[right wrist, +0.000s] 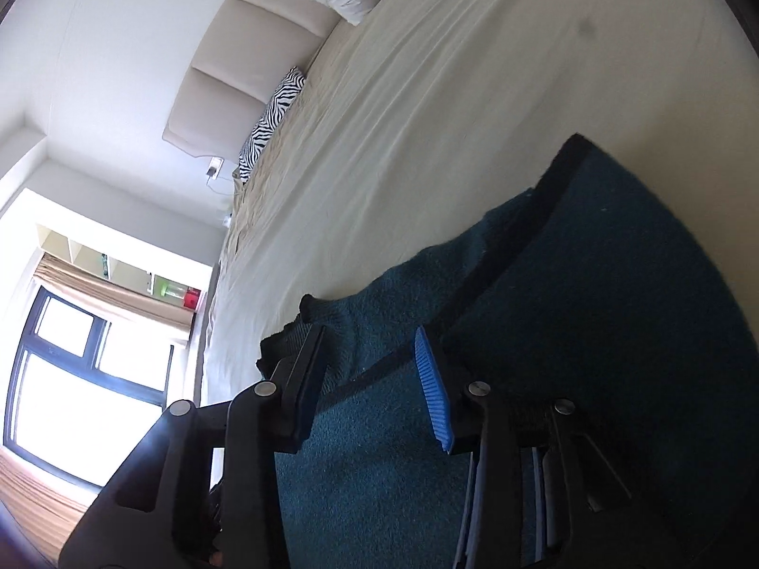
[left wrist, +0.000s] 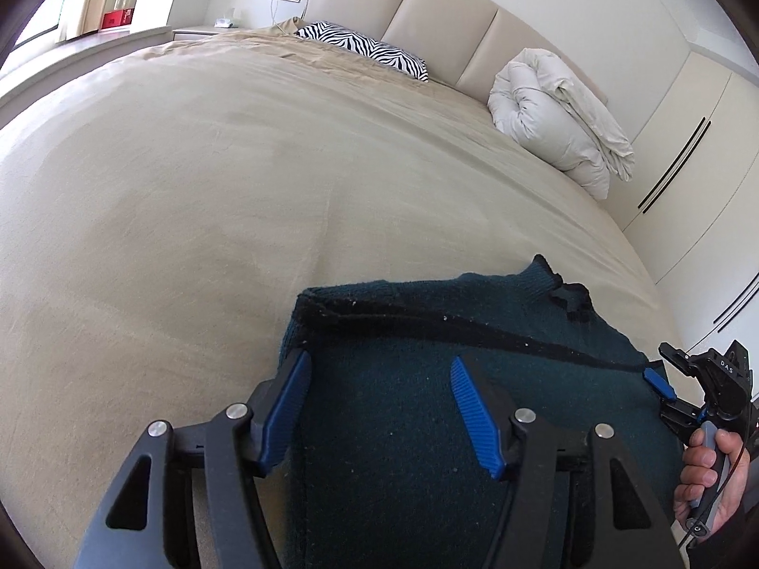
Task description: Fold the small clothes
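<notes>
A: Where is the garment?

B: The dark teal knitted sweater [left wrist: 474,332] lies on the beige bed sheet [left wrist: 189,189], close to the near edge of the bed and toward its right-hand side. A black trim band runs across it, and a ribbed cuff or collar with a black edge sticks out at its far right.

A: What about the left gripper [left wrist: 379,403]?

B: Its two blue-padded fingers stand wide apart just above the knit. The left pad [left wrist: 284,408] is at the sweater's left edge, the right pad [left wrist: 474,417] over its middle. Nothing sits between them; I cannot tell whether the tips touch the fabric.

A: And the right gripper [right wrist: 370,379]?

B: Also spread wide, with sweater cloth showing in the gap between the pads. One finger lies by the ribbed black-edged end, the other by the black trim band. It is not clamped on anything. From the left wrist view the same tool [left wrist: 664,381] appears at the sweater's right edge, a bare hand [left wrist: 709,479] on its handle.

A: Anything else on the bed?

B: A zebra-print pillow [left wrist: 370,50] lies at the far edge against the padded headboard [left wrist: 427,14], and a rolled white duvet [left wrist: 559,118] sits in the far right corner. Both are well apart from the sweater
</notes>
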`<state>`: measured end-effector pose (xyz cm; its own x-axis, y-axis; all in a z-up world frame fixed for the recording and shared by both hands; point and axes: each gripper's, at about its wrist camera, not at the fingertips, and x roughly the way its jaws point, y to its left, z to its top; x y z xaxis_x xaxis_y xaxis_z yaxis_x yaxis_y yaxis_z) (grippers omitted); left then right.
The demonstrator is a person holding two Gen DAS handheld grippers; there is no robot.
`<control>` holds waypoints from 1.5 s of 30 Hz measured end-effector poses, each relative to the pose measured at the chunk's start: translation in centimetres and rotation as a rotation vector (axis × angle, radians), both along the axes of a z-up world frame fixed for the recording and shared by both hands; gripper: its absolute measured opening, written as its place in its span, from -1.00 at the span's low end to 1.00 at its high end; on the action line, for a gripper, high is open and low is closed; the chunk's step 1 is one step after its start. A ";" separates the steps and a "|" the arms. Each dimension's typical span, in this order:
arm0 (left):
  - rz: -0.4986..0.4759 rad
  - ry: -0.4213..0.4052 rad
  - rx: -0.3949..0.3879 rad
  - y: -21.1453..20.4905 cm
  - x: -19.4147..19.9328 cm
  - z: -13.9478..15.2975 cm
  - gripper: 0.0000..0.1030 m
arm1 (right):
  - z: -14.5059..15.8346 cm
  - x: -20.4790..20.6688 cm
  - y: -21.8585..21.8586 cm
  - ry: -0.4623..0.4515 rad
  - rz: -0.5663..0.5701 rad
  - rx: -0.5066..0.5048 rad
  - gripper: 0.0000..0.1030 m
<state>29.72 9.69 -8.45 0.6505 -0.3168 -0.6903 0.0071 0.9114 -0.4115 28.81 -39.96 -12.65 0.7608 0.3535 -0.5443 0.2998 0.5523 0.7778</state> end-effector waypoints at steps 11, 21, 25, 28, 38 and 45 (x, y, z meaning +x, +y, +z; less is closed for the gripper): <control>-0.002 0.082 -0.195 4.8 -7.7 2.1 0.59 | 2.5 -5.7 8.1 -0.067 0.256 -0.008 0.20; -0.131 0.256 -0.447 4.7 -9.1 -0.7 0.59 | 1.0 -7.7 17.5 -0.013 0.437 0.047 0.20; -0.157 0.303 -0.507 4.8 -8.8 -1.3 0.58 | 1.8 -8.3 17.6 -0.017 0.452 0.077 0.20; -0.150 0.332 -0.612 5.5 -8.8 -2.1 0.53 | 2.5 -7.8 18.3 -0.016 0.472 0.083 0.20; -0.090 0.405 -0.727 5.5 -8.3 -4.6 -0.64 | 2.8 -3.7 23.7 0.037 0.612 0.099 0.20; -0.067 0.372 -0.755 6.4 -9.1 -4.4 -0.70 | -0.6 -1.0 24.6 0.095 0.616 0.115 0.17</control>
